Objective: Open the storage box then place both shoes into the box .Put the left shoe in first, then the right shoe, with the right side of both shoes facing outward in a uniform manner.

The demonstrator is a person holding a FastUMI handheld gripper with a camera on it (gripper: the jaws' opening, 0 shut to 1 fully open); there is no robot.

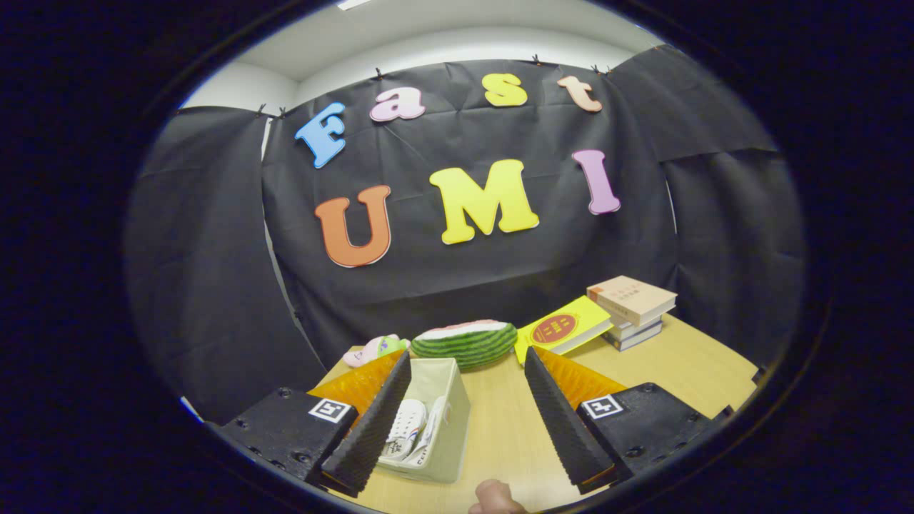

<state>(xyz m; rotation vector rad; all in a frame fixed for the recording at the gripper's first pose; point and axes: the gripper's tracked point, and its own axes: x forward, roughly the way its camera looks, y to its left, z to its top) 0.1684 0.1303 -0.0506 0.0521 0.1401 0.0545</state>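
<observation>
A pale beige storage box (pixel 444 428) stands open on the wooden table (pixel 671 364), just beside my left finger, which covers part of it. Inside it lie white shoes (pixel 408 430) with dark markings, packed side by side; how they face I cannot make out. My gripper (pixel 465 368) is open, held above the table with nothing between its fingers. The left finger (pixel 368 432) overlaps the box's near-left side; the right finger (pixel 560 421) is over bare table.
Beyond the fingers lie a watermelon-slice toy (pixel 465 343) and a small pink-and-green plush (pixel 375 350). A yellow book (pixel 564 327) leans against a stack of books (pixel 632 307) at the back right. A fingertip of a person's hand (pixel 494 497) shows between the finger bases.
</observation>
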